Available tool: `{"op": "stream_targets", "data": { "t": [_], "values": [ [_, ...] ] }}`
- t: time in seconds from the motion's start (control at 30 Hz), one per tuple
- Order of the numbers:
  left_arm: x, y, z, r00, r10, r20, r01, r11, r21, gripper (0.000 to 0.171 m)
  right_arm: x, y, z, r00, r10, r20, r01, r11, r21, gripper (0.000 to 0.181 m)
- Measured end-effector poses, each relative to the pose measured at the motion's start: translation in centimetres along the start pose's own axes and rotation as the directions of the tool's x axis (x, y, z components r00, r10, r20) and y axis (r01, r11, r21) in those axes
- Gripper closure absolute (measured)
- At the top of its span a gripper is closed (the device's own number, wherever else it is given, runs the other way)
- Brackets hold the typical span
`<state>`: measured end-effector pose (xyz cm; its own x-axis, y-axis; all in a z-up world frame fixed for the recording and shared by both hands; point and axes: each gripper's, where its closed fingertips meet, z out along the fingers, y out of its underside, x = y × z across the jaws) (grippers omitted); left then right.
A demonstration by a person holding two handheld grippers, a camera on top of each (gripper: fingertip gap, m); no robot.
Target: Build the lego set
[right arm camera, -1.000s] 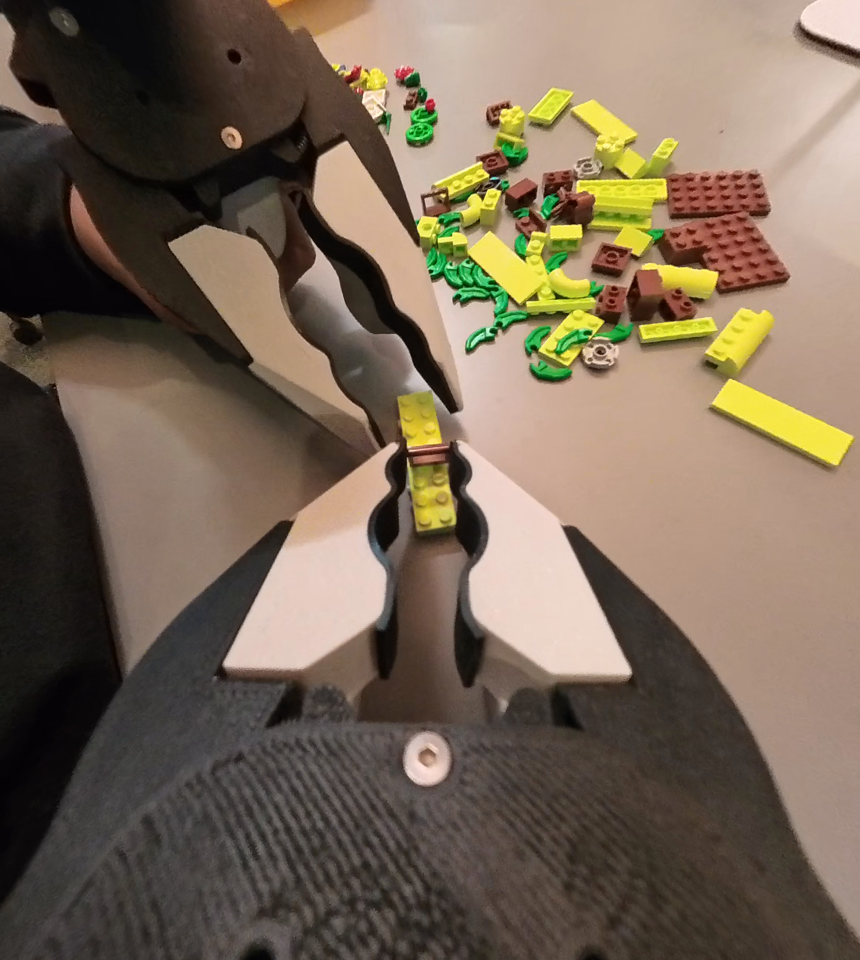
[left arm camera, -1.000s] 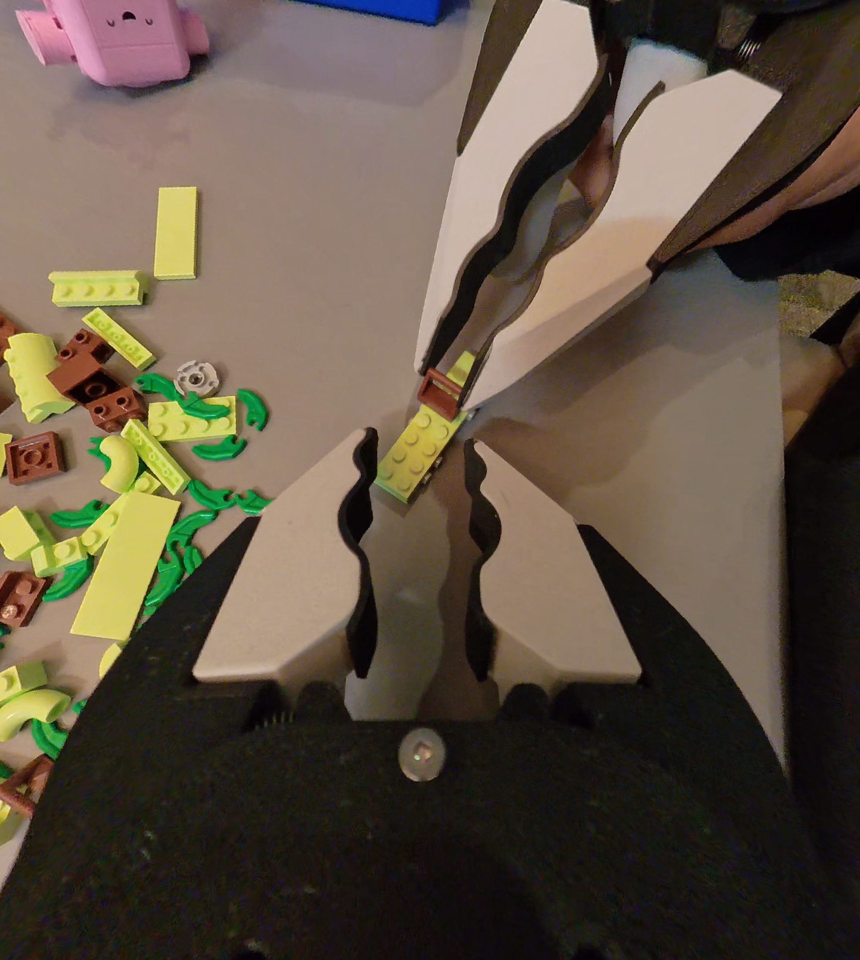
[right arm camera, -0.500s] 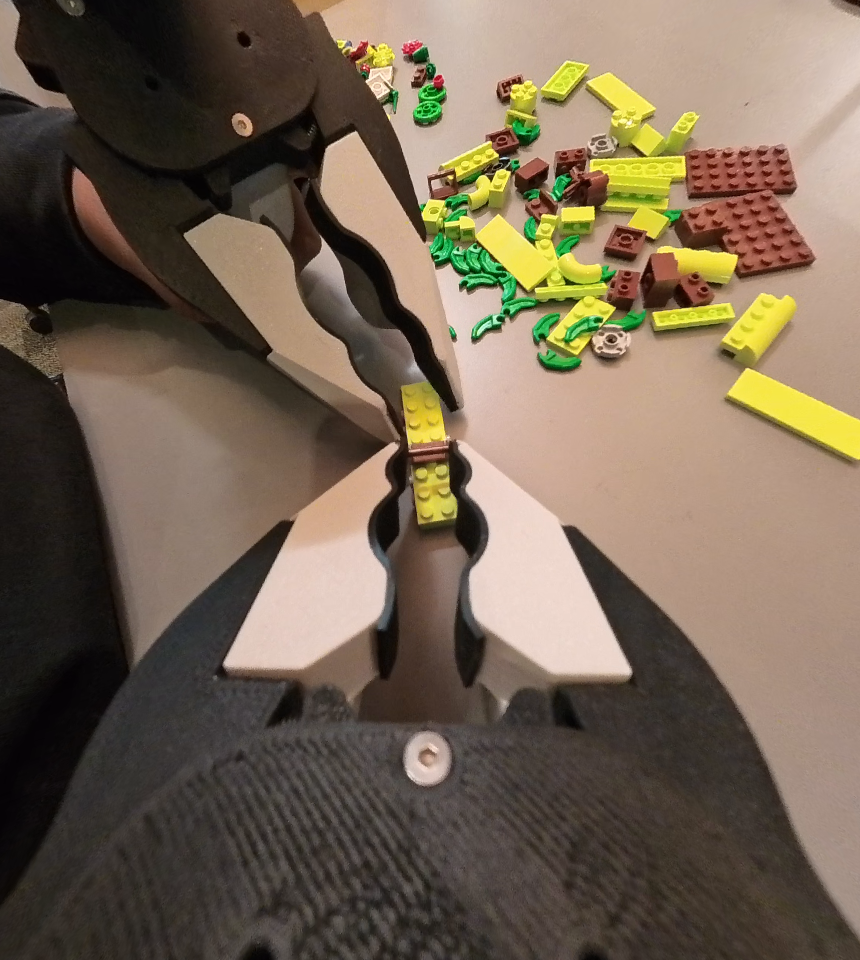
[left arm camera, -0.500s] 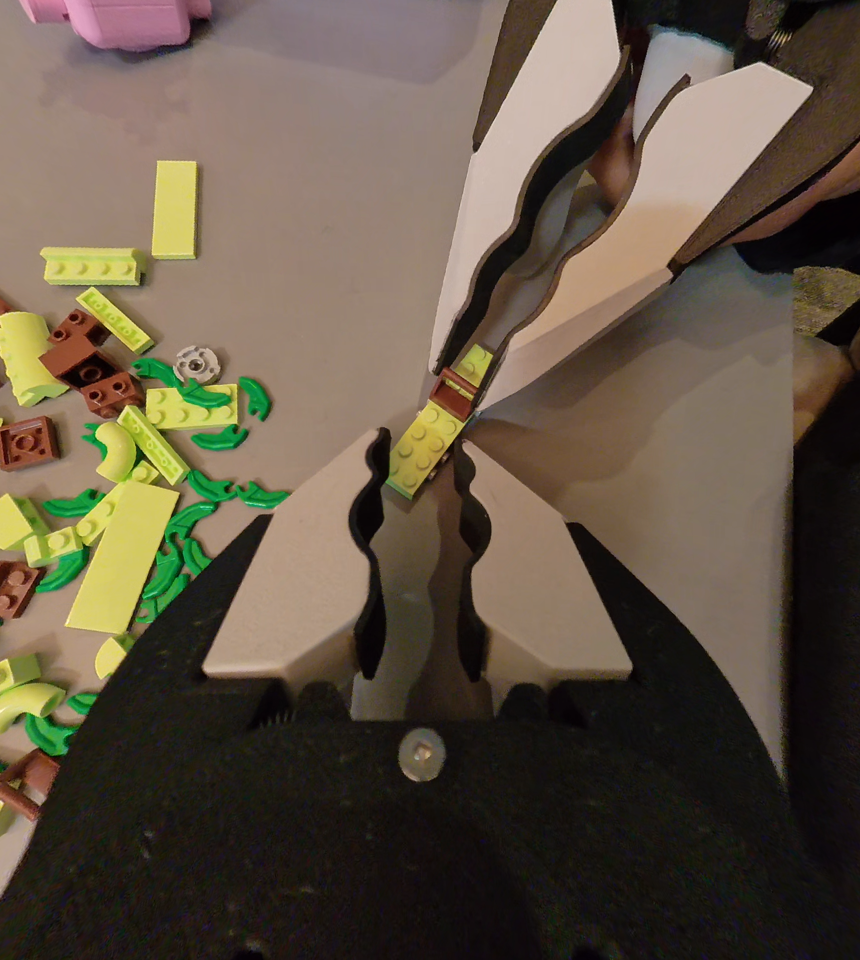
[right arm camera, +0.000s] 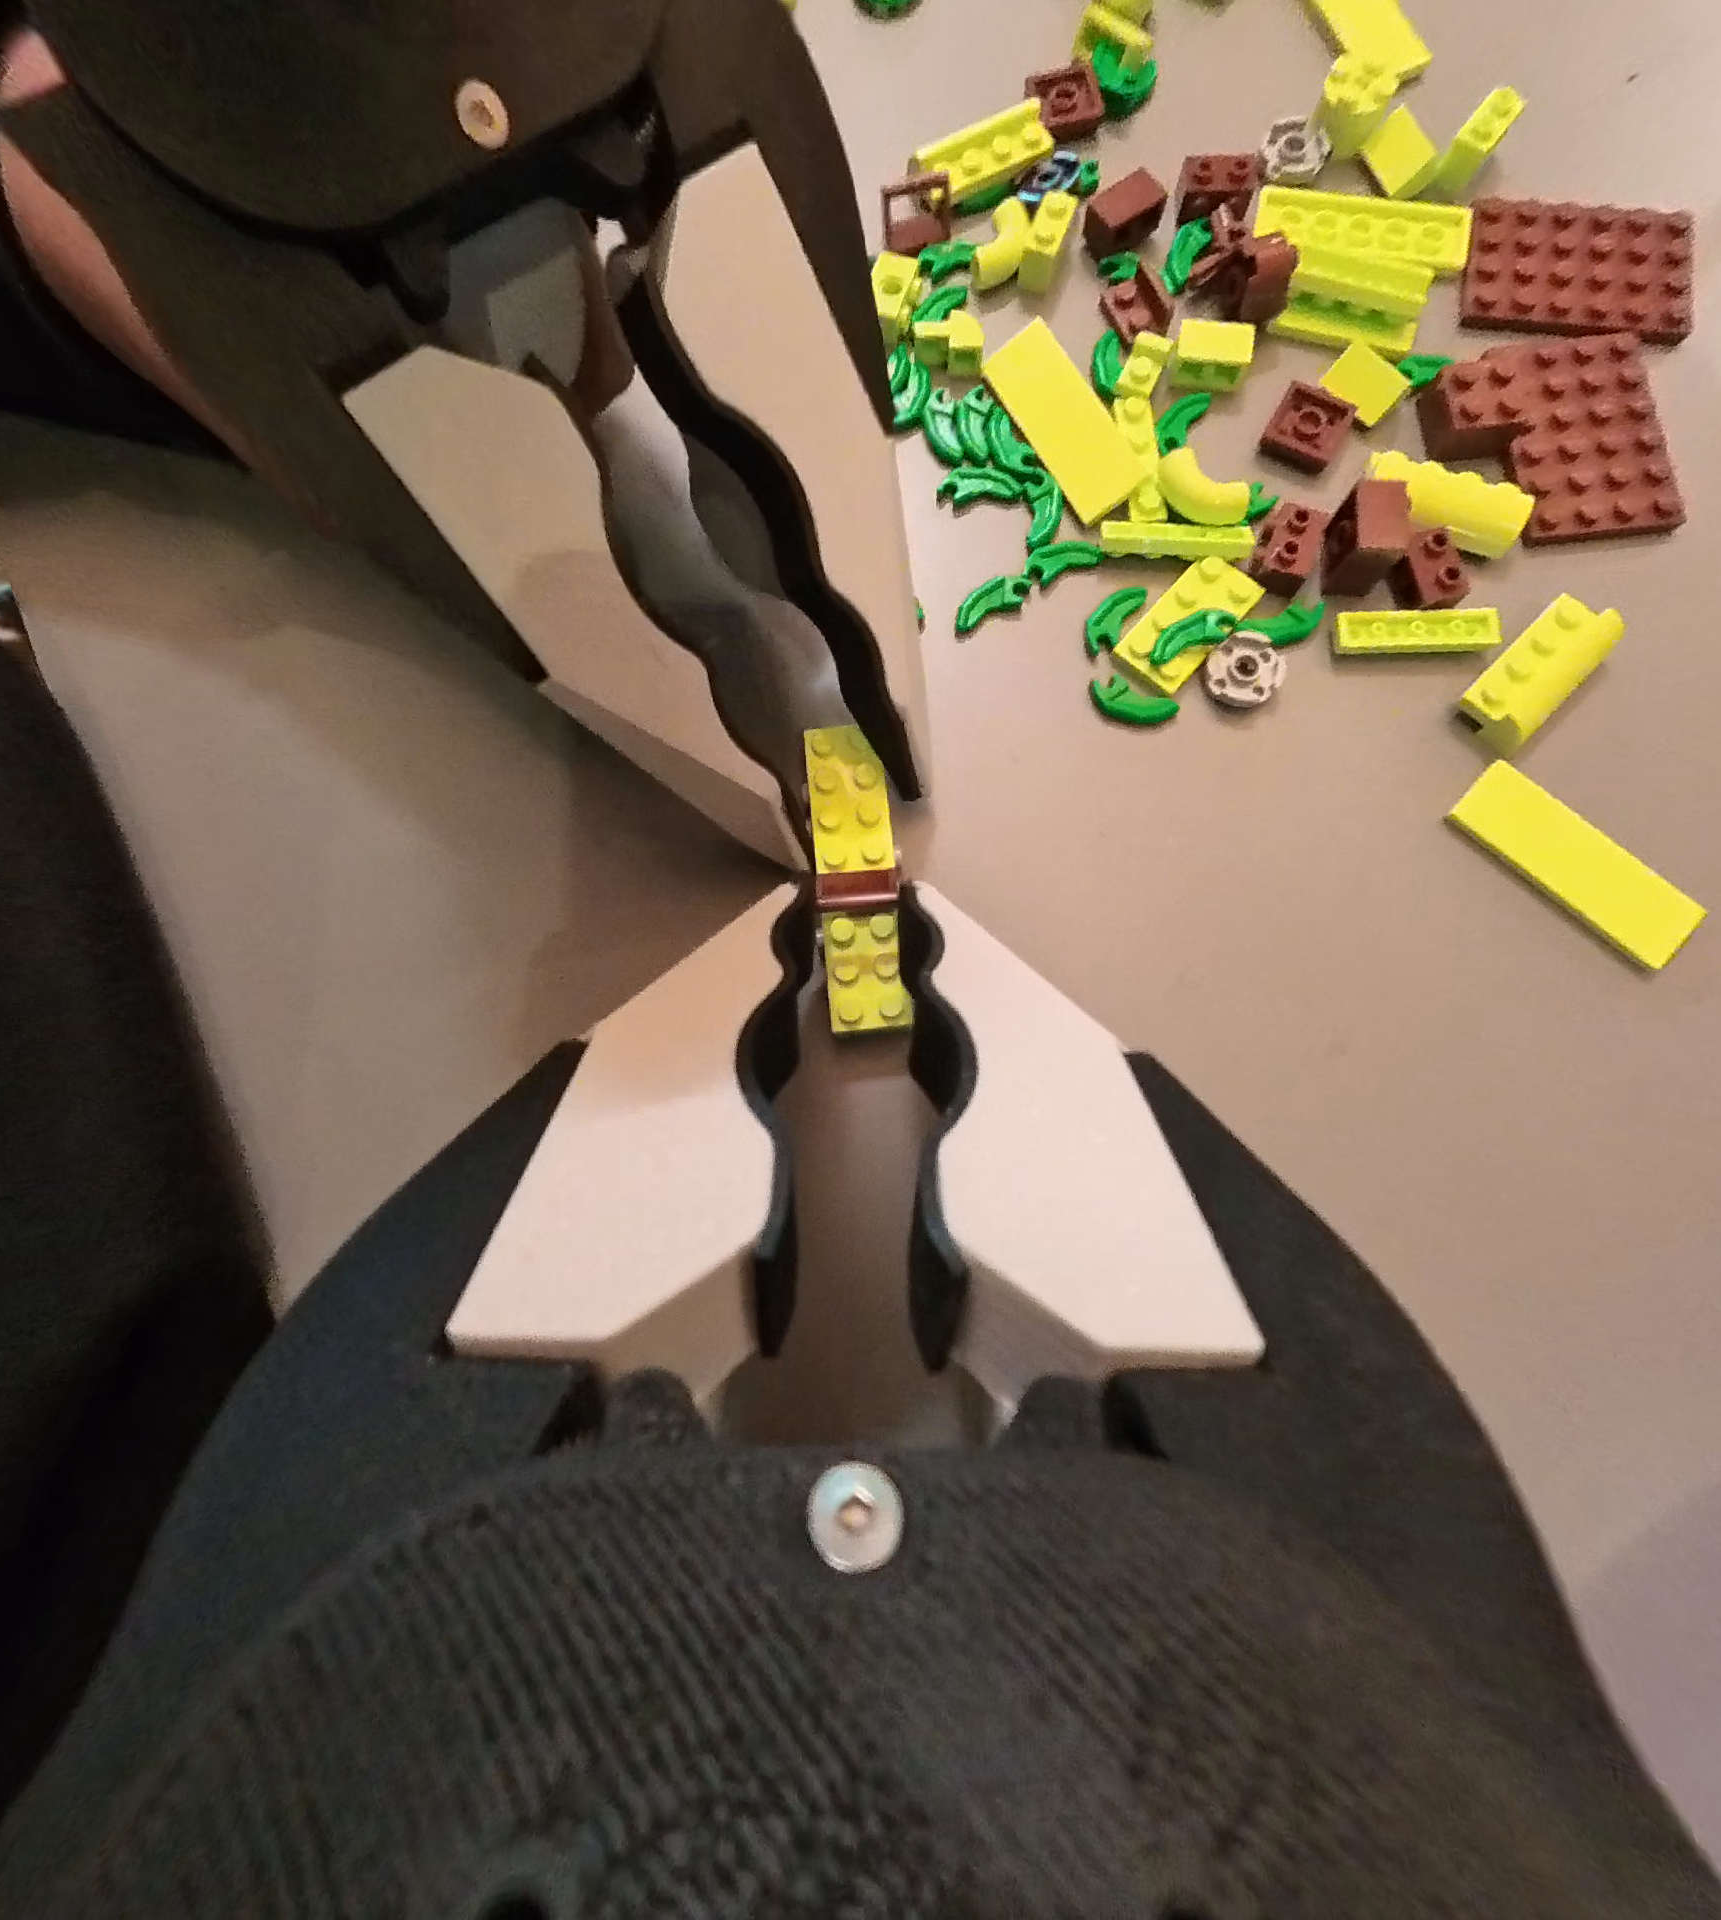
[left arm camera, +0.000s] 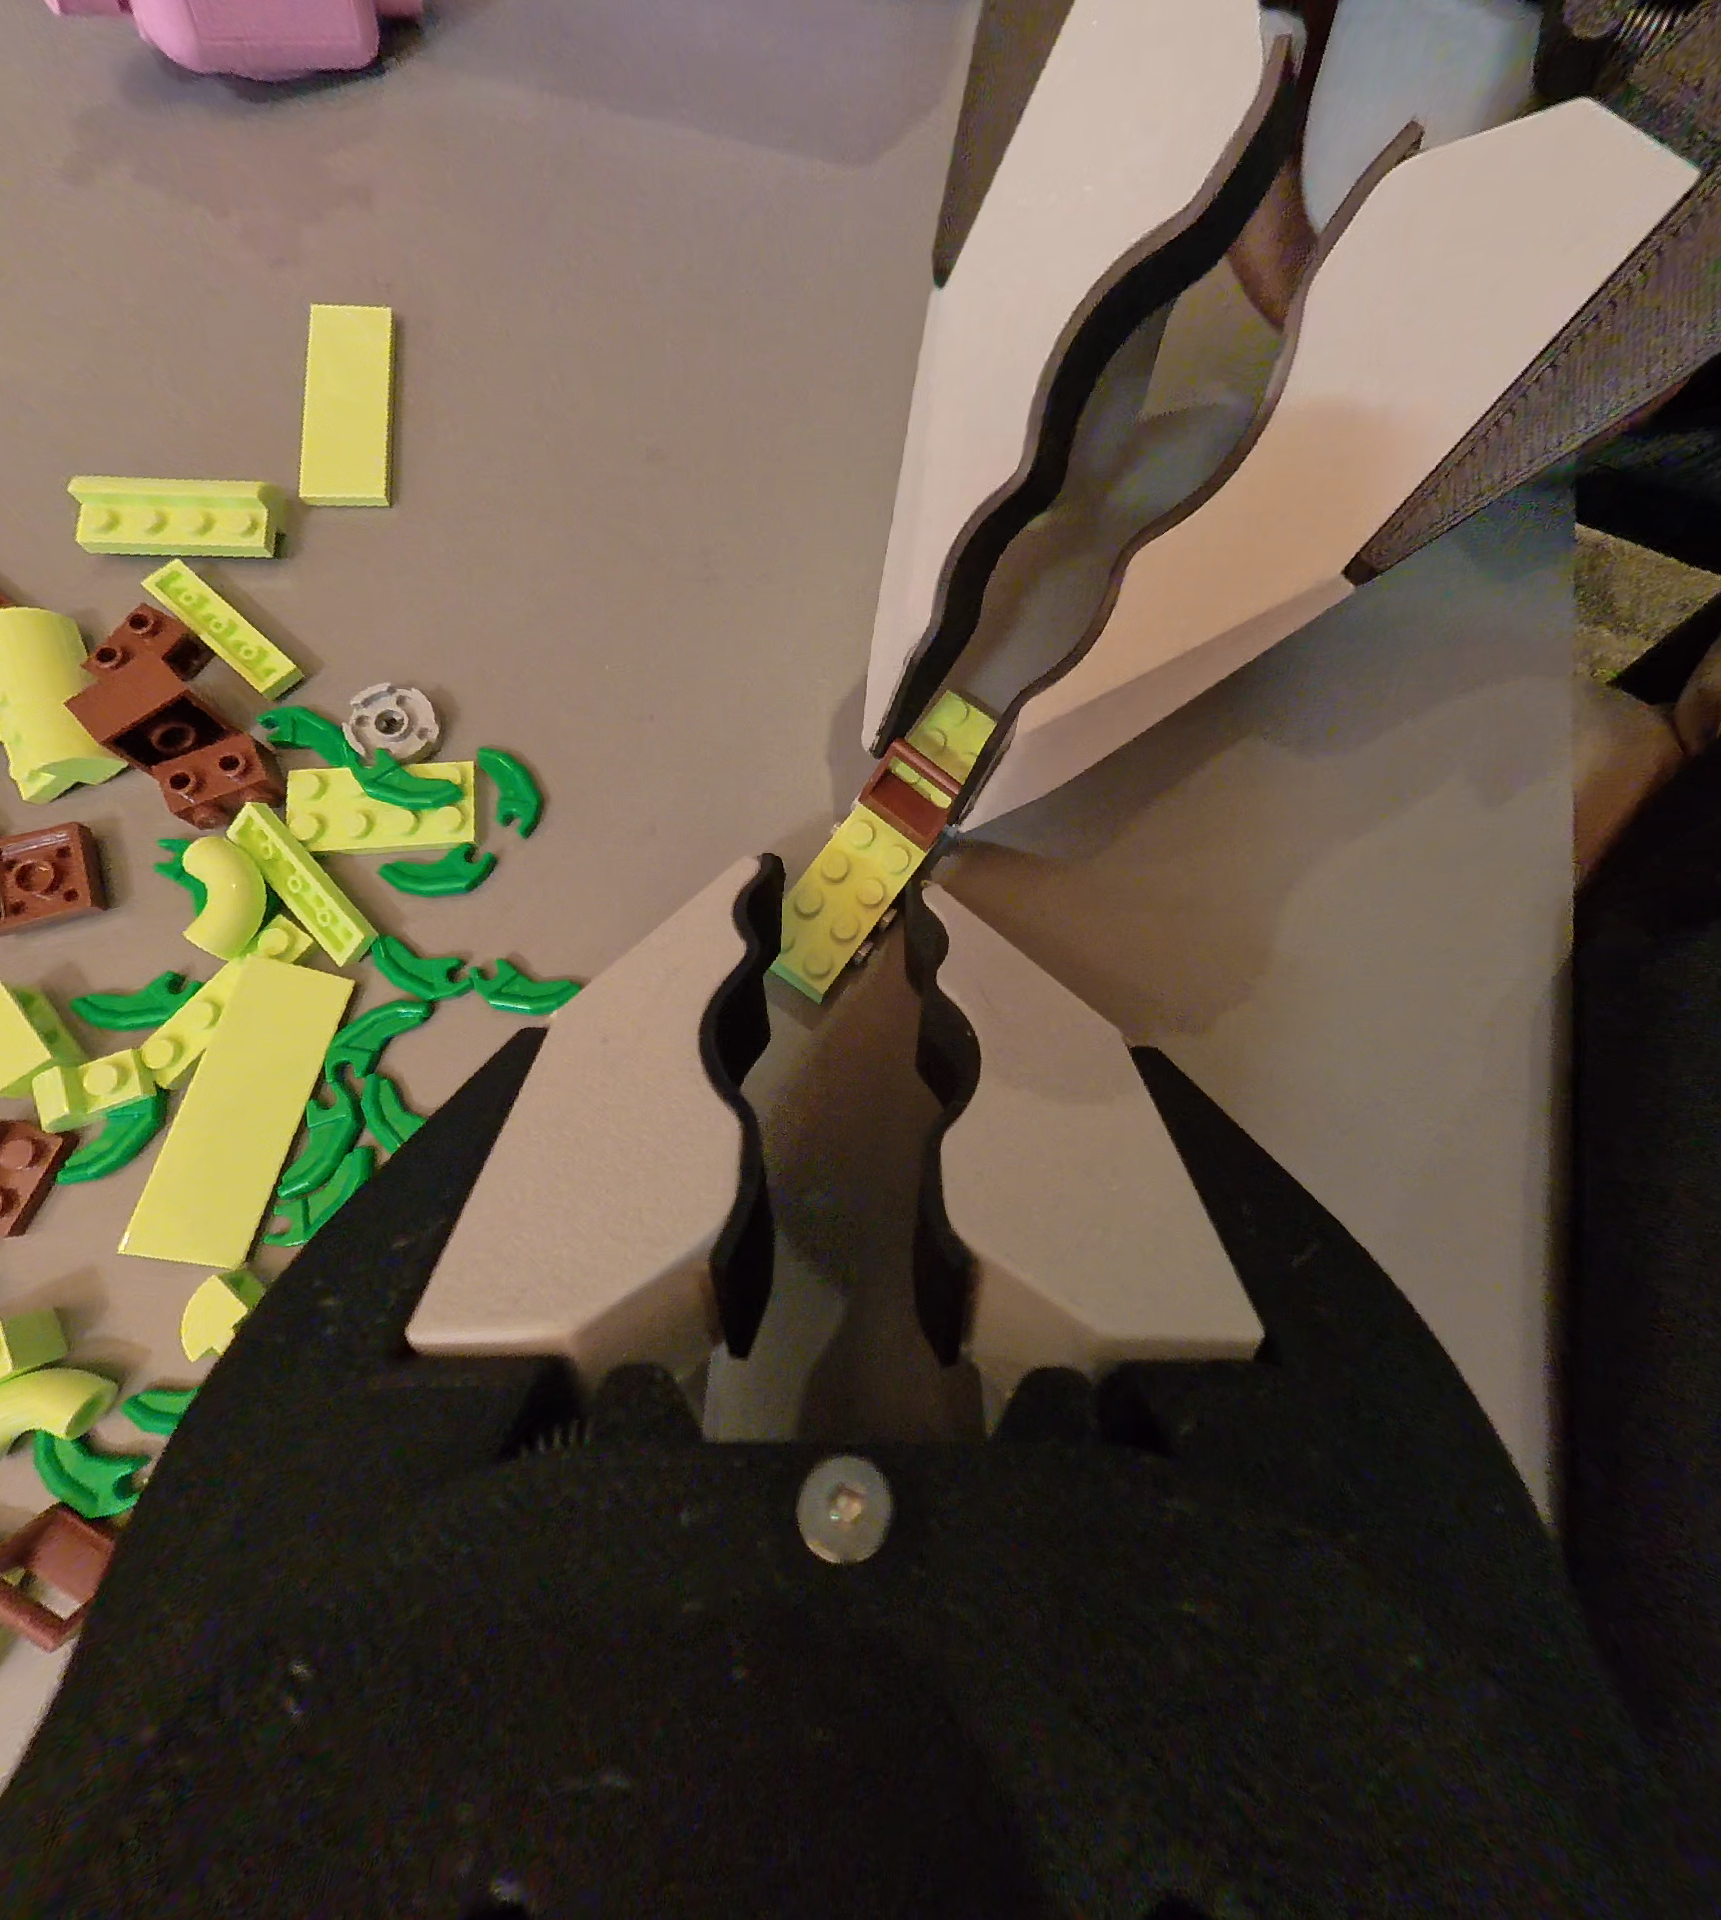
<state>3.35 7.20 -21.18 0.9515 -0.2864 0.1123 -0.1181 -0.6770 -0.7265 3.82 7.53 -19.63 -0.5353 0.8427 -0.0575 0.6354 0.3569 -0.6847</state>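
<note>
Plate's [right arm camera: 864, 977] underside hidden (both gripped).

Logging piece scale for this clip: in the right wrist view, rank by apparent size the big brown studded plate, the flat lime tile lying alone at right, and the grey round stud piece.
1. Brown studded plate, though it lies farther off.
2. Lime tile; close to the plate in apparent size, so unsure.
3. Grey round piece, clearly smallest.
</note>
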Motion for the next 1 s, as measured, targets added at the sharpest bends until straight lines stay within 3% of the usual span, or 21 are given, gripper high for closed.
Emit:
{"op": "stream_targets", "data": {
  "t": [0.57,1.0],
  "values": [
    [0.22,0.06,0.05,1.000,-0.004,-0.024,0.004,1.000,-0.006,0.156,0.02,0.15,0.24,0.972,-0.159,0.174,0.204,0.938,-0.280,0.168],
    [0.20,0.07,0.05,0.998,-0.037,-0.055,0.037,0.999,-0.006,0.158,0.05,0.02,0.44,0.958,-0.177,0.225,0.239,0.927,-0.288,0.168]
  ]
}}
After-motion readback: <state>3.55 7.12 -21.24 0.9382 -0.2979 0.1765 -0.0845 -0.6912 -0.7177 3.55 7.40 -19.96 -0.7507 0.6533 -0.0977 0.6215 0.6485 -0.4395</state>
